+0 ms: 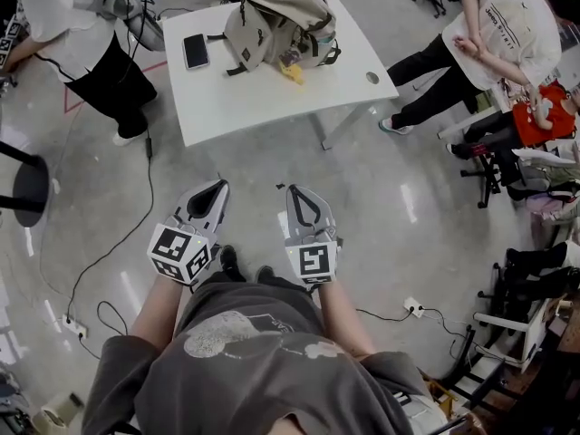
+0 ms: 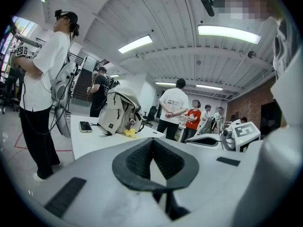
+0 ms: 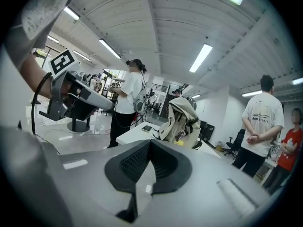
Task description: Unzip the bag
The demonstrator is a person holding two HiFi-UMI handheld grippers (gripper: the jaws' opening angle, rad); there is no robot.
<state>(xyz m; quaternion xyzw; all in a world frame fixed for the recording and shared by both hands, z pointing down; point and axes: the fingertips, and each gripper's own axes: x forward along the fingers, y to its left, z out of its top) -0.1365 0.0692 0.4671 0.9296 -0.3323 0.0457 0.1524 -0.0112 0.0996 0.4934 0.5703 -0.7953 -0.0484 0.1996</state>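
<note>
Left hand-held gripper (image 1: 217,189): jaws were closed, nothing held | right hand-held gripper (image 1: 293,191): jaws were closed, nothing held | beige backpack (image 1: 276,21): stood on white bench (image 1: 263,98) beside a phone (image 1: 196,51), well apart from both hand-held grippers

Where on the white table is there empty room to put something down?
The near strip of the table is bare, from below the phone across to the small round hole by the right corner. The far middle is crowded: the backpack sits there, a yellow thing at its near side, the phone just left of it.
</note>
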